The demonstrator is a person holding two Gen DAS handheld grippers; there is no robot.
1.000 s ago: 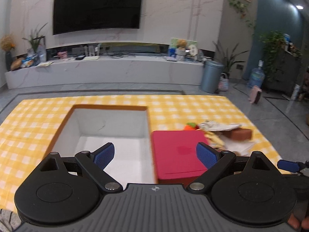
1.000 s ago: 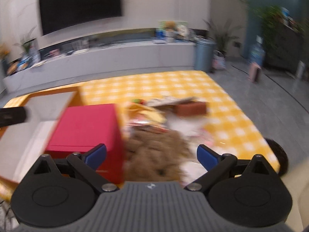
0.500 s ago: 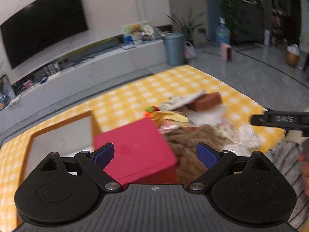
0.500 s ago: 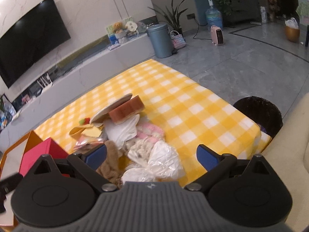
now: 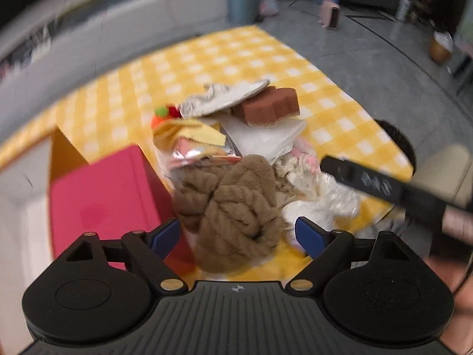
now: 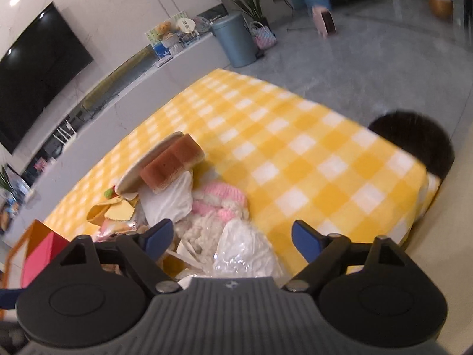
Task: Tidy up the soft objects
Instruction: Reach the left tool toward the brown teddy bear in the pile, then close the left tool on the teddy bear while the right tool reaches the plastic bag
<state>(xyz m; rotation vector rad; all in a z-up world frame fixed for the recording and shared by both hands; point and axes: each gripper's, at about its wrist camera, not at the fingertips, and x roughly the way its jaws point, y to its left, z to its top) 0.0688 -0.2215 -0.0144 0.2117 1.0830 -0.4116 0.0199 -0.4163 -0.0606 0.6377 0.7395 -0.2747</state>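
Checked cloth bears fluffy brown plush.

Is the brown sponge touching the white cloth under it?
Touching. In the right wrist view the brown sponge lies right on the folded white cloth, with no gap between them; the left wrist view shows the same.

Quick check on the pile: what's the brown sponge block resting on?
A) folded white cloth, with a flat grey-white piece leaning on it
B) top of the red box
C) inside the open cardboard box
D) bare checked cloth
A: the brown sponge block sits on the folded white cloth, and the flat grey-white piece leans against it; the red box is off to the side.
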